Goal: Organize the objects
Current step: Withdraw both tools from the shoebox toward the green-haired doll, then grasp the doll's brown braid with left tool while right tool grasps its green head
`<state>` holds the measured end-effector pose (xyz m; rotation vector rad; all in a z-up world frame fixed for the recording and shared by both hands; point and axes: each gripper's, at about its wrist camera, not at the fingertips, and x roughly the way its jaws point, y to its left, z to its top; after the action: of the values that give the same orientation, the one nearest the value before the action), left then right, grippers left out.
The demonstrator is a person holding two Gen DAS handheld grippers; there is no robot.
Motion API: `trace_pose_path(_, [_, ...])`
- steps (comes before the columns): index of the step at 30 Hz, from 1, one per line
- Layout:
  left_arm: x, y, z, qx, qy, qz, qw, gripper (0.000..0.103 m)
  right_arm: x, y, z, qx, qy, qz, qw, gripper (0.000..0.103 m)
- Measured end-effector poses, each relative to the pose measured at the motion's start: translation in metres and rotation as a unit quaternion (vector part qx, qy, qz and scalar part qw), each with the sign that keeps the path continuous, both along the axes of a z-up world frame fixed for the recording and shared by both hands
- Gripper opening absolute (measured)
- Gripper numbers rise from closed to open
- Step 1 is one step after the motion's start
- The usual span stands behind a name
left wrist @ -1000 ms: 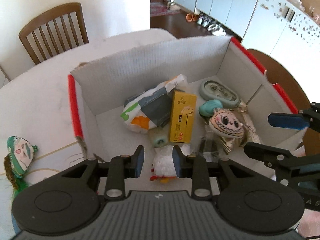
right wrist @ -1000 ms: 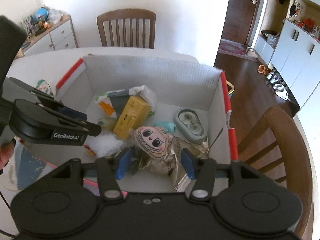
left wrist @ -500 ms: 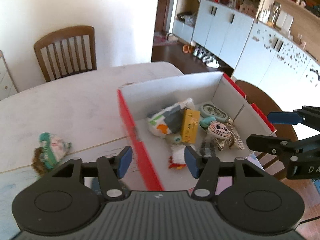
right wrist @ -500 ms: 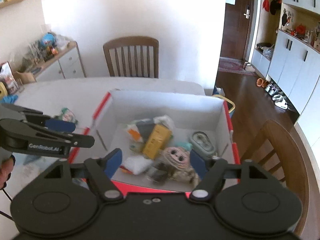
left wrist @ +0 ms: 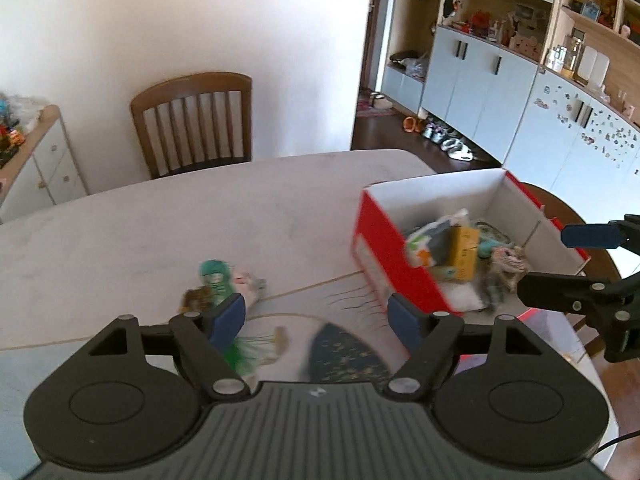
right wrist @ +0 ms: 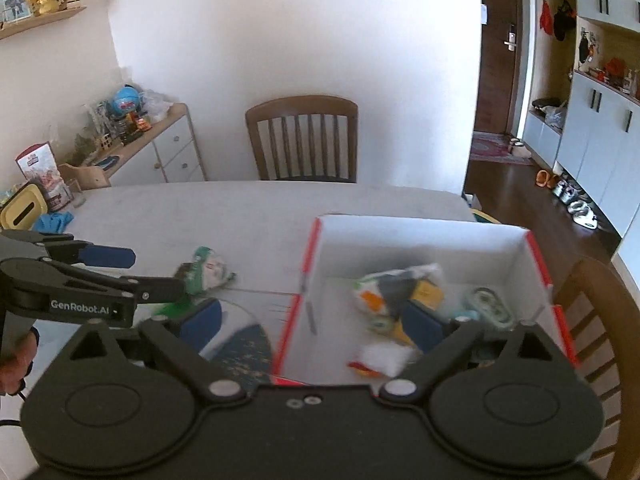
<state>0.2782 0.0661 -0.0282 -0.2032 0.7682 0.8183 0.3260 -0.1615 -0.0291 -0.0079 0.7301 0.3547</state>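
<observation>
A red-and-white cardboard box (left wrist: 380,256) (right wrist: 420,244) stands on the pale table. It holds a yellow carton (left wrist: 464,252), a snack bag (left wrist: 430,240), a doll-face packet (left wrist: 508,260), a white soft item (right wrist: 382,354) and a teal oval case (right wrist: 486,306). A green-haired doll (left wrist: 218,280) (right wrist: 204,268) lies on the table left of the box. My left gripper (left wrist: 316,314) hangs above the table between doll and box, its jaws opening with nothing between them. My right gripper (right wrist: 312,322) is above the box's near left corner, jaws opening wide and empty.
A dark blue patterned mat (left wrist: 340,352) lies at the table's near edge. One wooden chair (left wrist: 196,120) stands at the far side and another chair (right wrist: 592,320) right of the box. A sideboard (right wrist: 152,148) with clutter is at the far left.
Both grippers have pulled back and up out of the box and spread their jaws. The white soft item and the doll-face packet stay in the box. The left view has swung toward the doll.
</observation>
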Motion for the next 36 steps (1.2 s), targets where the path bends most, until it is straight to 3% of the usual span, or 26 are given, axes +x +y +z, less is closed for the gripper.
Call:
trace_pose_path(5, [-0.030, 0.019, 0.001, -0.009, 0.000, 0.010, 0.9999, 0.079, 0.002, 0.035, -0.002, 0.001, 0.000, 0.004, 1.000, 0.100])
trace_pose_path(7, [-0.039, 0.027, 0.000, -0.011, 0.003, 0.013, 0.9998, 0.089, 0.006, 0.048, -0.005, 0.001, 0.003, 0.005, 1.000, 0.100])
trace_pose_path(14, [-0.065, 0.055, -0.006, -0.029, -0.014, 0.012, 0.9994, 0.092, 0.025, 0.086, -0.019, -0.005, 0.017, 0.004, 1.000, 0.100])
trace_pose_path(16, [-0.068, 0.063, -0.009, -0.026, -0.019, 0.013, 0.9994, 0.102, 0.032, 0.095, -0.024, -0.005, 0.022, 0.004, 1.000, 0.100])
trace_pose_path(25, [-0.073, 0.102, -0.038, -0.039, -0.021, 0.023, 0.9988, 0.103, 0.071, 0.125, -0.051, -0.011, 0.050, 0.012, 0.999, 0.100])
trace_pose_path(36, [-0.066, 0.141, -0.094, -0.055, -0.017, 0.030, 0.9979, 0.103, 0.120, 0.150, -0.085, -0.019, 0.093, 0.036, 0.995, 0.100])
